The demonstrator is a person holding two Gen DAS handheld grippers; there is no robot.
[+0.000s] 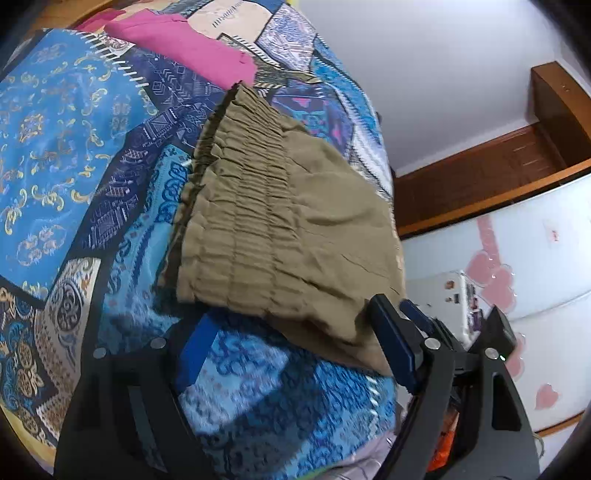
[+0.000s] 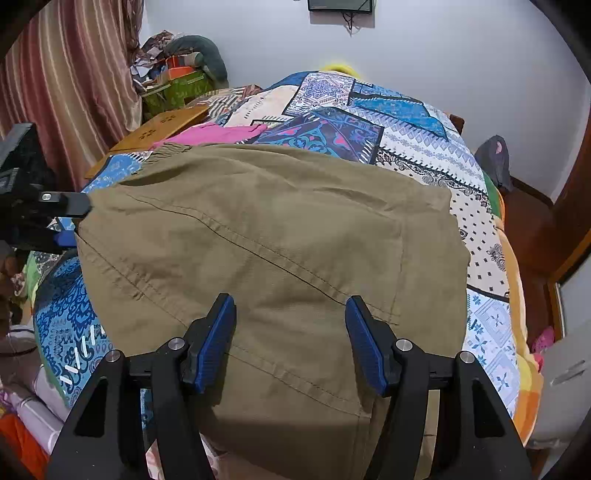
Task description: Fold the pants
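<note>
I see a patchwork bedspread (image 2: pixel 406 147), pink garment (image 1: pixel 192 48), striped curtain (image 2: pixel 62 85), white fridge (image 1: pixel 546 258), wall screen (image 2: pixel 340 5).

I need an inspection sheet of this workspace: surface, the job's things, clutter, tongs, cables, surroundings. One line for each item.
Surface: bed with patchwork bedspread.
Job's things: khaki pants spread on the bedspread, elastic waistband at the far end.
Clutter: pink garment beyond the waistband; boxes and bags by the curtain.
Tongs: left tongs open at the pants' edge; right tongs open over the pants.
Cables: short wire under a wall-mounted device.
Surroundings: striped curtain, white wall, wooden furniture.
</note>
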